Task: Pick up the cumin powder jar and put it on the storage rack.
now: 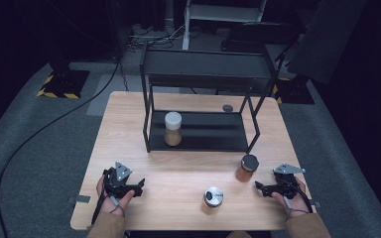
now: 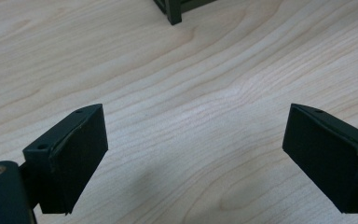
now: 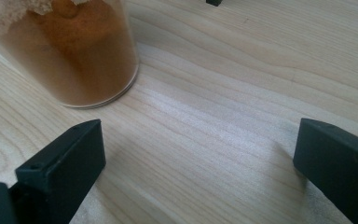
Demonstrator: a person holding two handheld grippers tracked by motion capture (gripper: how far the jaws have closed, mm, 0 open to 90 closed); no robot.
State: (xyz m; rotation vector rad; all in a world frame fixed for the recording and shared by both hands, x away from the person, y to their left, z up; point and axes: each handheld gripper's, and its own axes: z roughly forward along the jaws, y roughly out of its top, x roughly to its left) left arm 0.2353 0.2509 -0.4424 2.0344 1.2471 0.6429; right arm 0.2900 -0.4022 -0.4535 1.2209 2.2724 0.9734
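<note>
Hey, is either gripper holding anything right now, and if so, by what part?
Nothing is held. The left gripper and right gripper both stand open over bare table.

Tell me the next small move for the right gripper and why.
Probably ease the right gripper forward and left toward the black-lidded jar. Its jaws stand wide open over bare table, and that jar of orange-brown powder sits just ahead to its left, nearest of the three. One white-lidded jar already stands on the rack's lower shelf, suggesting shelving.

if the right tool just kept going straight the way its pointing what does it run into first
Probably nothing at first: between the right tool's open jaws lies bare table. The orange spice jar sits left of that line; it might clip it, depth unclear.
</note>
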